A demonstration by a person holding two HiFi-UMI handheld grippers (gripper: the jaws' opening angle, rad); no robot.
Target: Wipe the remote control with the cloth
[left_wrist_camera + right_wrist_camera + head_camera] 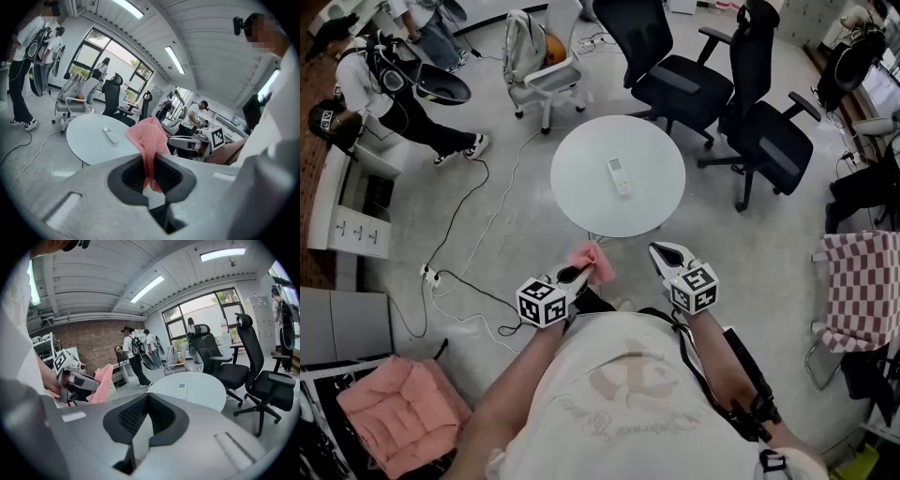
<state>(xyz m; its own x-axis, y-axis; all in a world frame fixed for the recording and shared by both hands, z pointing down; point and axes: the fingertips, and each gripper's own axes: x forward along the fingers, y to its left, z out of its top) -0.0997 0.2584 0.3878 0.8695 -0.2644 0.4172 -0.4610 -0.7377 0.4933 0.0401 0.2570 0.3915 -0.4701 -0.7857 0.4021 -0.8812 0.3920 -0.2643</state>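
A white remote control (620,175) lies near the middle of the round white table (581,187); it also shows as the remote (110,135) and the remote (181,390) in the gripper views. My left gripper (579,273) is shut on a pink cloth (592,262), which hangs bunched between its jaws as the cloth (151,145). My right gripper (664,254) is shut with nothing between its jaws. Both are held in the air just short of the table's near edge, apart from the remote.
Two black office chairs (764,131) stand behind and right of the table, a white chair (546,70) at the back left. Cables and a power strip (429,277) lie on the floor to the left. People stand at the far left. A checked cloth (862,286) hangs at right.
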